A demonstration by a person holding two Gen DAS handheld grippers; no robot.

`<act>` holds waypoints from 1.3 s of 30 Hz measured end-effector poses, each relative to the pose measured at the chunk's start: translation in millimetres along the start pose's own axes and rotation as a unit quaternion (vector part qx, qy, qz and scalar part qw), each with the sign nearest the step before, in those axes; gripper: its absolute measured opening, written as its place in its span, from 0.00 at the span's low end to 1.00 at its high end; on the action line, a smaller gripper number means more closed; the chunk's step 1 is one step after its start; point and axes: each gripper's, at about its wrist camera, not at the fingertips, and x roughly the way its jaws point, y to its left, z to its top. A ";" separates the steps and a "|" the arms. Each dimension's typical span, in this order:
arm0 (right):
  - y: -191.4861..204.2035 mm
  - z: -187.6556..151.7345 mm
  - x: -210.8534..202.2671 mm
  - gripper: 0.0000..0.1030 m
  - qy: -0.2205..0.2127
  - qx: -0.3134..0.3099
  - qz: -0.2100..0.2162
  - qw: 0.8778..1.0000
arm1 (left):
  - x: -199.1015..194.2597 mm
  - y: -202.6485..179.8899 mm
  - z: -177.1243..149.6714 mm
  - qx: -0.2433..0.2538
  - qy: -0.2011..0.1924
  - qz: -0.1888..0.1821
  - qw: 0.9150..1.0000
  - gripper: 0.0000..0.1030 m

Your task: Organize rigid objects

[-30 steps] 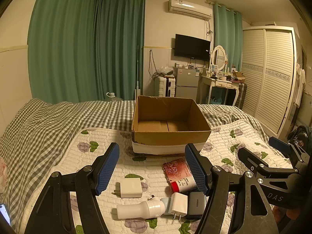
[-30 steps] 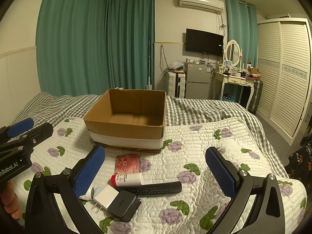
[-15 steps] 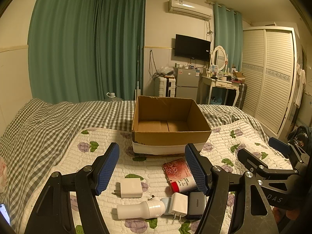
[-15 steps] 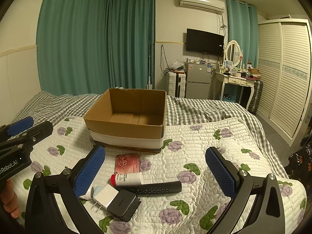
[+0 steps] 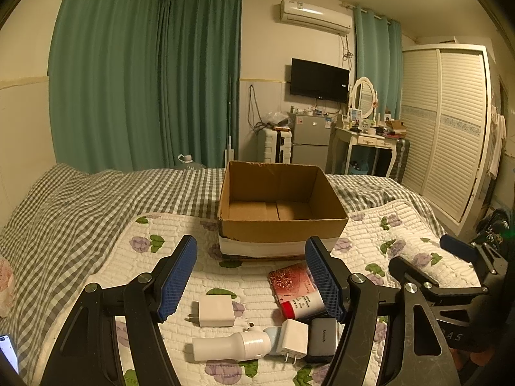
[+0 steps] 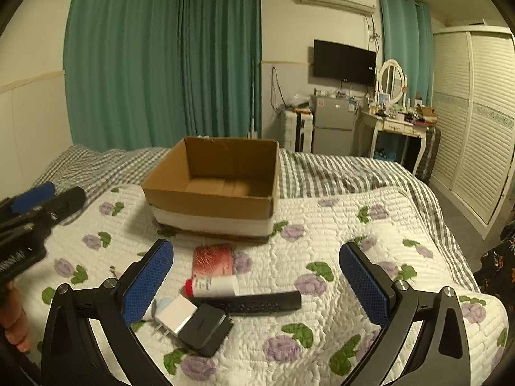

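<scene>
The box [image 5: 280,206] sits open-topped on the quilt [image 5: 96,263], and everything else lies on its near side. Left gripper [image 5: 251,278] hangs spread wide, holding nothing, over the items. Left of the box's front, a white charger [image 5: 215,313] lies alone. Nearer the camera, a white bottle [image 5: 230,347] lies on its side, touching a second white plug [image 5: 293,342], which touches a dark adapter [image 5: 322,339]. Just before the box's front wall lies a red-patterned tube [image 5: 296,289]. From the right wrist, a black remote [image 6: 257,304] lies against the tube. Right gripper [image 6: 257,284] is also spread wide and empty, above the remote.
</scene>
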 end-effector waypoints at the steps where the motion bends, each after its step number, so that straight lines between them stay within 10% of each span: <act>1: -2.1 -0.5 0.7 1.00 0.003 -0.002 -0.002 1.000 | -0.4 -1.4 0.4 0.000 0.001 0.002 1.000 0.70; 20: -55.7 -8.3 81.4 1.00 0.153 -0.143 0.027 0.977 | 75.5 -36.7 -70.8 0.046 0.152 0.000 0.987 0.70; 39: -73.3 -14.1 72.1 1.00 0.141 -0.080 0.083 0.983 | 133.6 -67.8 -106.1 0.147 0.241 0.007 0.959 0.63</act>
